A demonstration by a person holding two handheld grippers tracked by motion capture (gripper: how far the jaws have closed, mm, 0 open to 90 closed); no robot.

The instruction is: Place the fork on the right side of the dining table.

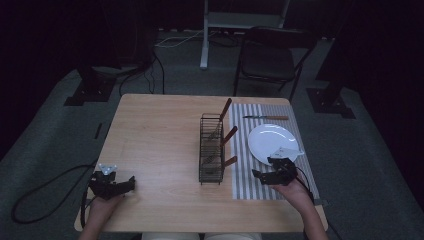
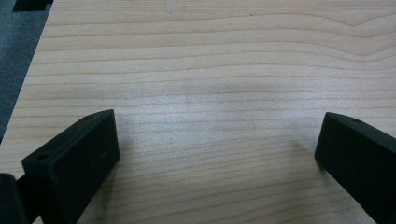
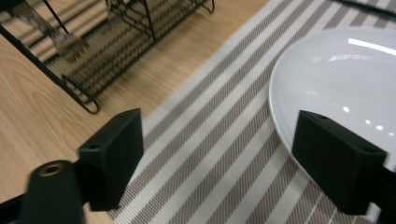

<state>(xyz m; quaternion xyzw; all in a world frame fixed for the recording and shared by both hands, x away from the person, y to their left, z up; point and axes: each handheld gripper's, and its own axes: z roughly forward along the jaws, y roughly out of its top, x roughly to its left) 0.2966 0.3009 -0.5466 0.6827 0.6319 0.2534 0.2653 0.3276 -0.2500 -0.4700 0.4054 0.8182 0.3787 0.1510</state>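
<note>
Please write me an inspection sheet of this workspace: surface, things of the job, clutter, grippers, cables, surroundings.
Surface: wooden table, striped mat on its right part.
Job's things: white plate on the mat; wire rack holding wooden-handled utensils; knife beyond the plate.
Clutter: nothing seen.
Grippers: left gripper open over bare wood; right gripper open beside the plate's rim.
Cables: one trails off the table's left edge.
Surroundings: dark floor, folding chair.

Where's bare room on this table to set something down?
Bare wood from the table left edge to the wire rack, ahead of the left gripper. The striped mat is crowded: white plate, knife, right gripper.
</note>
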